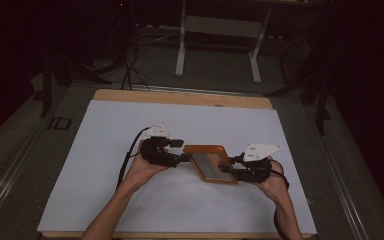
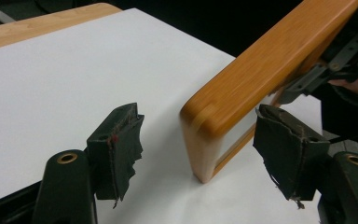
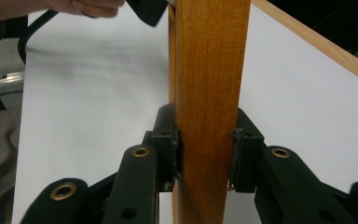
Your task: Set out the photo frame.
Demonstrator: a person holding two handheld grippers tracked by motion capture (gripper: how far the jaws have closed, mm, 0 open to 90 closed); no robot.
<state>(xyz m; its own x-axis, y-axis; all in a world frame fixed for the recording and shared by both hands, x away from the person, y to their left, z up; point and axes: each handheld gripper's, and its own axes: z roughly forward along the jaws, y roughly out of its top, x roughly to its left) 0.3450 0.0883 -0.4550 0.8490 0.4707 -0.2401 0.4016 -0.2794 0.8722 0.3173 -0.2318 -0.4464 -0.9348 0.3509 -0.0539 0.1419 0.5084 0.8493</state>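
Left gripper (image 1: 181,150) is sitting left of center in the high view with jaws spread wide, released, straddling the near corner of the wooden tray (image 1: 211,164) without touching it; in its own view the tray corner (image 2: 205,135) is resting on the white sheet (image 2: 51,79) between the two pads. The tray is lying mid-frame on the sheet, tilted. Right gripper (image 1: 227,168) is at center-right, clenched on the tray's edge (image 3: 208,93), pads pressing both faces.

honestly the only thing I can read from here is a pale mark like "ID" on the dark floor (image 1: 40,150) left of the table (image 1: 180,97), nothing else has any lettering I can make out
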